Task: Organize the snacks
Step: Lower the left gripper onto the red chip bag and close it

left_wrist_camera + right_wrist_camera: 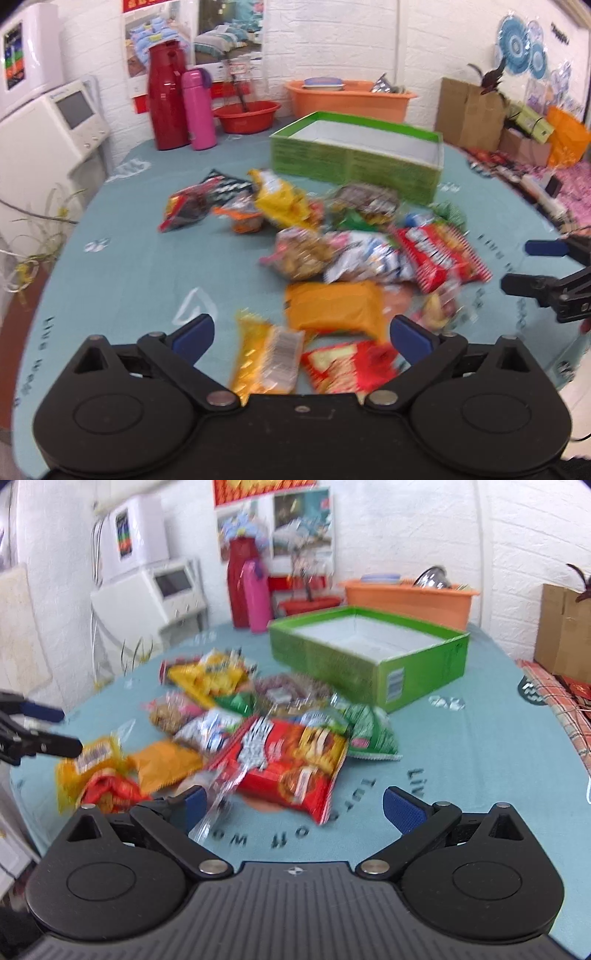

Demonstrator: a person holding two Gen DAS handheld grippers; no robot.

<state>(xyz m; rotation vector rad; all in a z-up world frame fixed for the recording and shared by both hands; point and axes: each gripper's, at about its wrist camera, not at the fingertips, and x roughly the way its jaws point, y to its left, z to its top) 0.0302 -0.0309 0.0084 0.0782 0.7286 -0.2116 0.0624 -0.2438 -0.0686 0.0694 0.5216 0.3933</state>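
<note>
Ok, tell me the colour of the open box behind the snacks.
Green outside, white inside; the box shows best in the right wrist view.

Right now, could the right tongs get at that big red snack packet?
Probably yes. The right tongs stand open just short of the big red packet, which lies on top of the pile with nothing between them.

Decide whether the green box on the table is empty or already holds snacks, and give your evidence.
Empty, as far as visible. The green box shows only bare white floor in both views; the snack packets lie on the tablecloth in front of it.
</note>
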